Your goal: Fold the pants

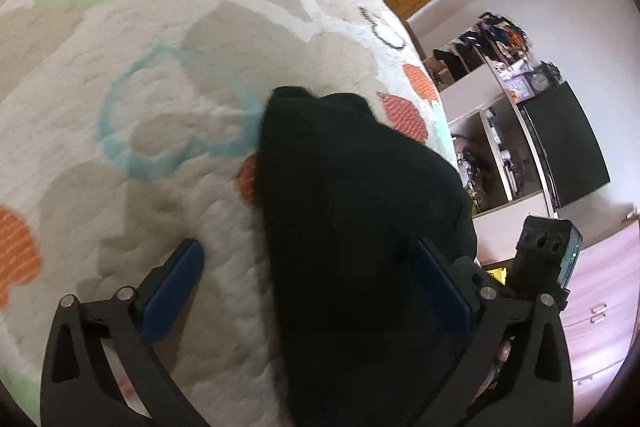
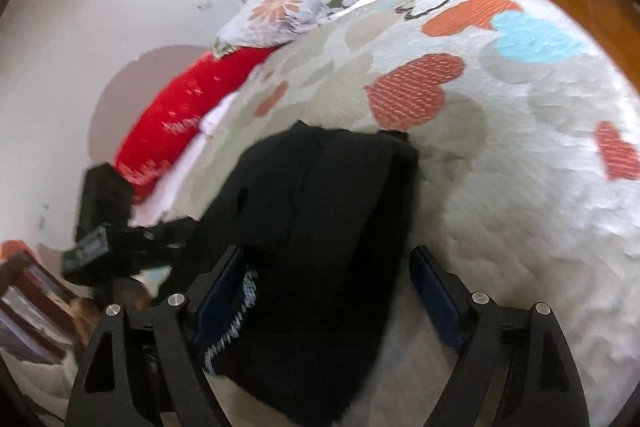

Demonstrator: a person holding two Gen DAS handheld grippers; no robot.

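No readable writing shows on anything. The black pants [image 1: 360, 227] lie bunched on the heart-patterned bedspread [image 1: 160, 67], directly ahead of both tools. The left gripper [image 1: 310, 279] and the right gripper [image 2: 328, 279] stand spread apart, the fabric lying between their blue pads [image 2: 434, 291], unclamped.

The pants [image 1: 352, 211] are matt black cloth, soft and lint-free. Under them the blanket [image 1: 120, 147] looks fleecy, with a rough, pebbled nap. Each hand-held gripper [image 2: 328, 291] is matt black plastic with blue pads [image 1: 176, 287] and shiny metal pins [image 2: 478, 297].
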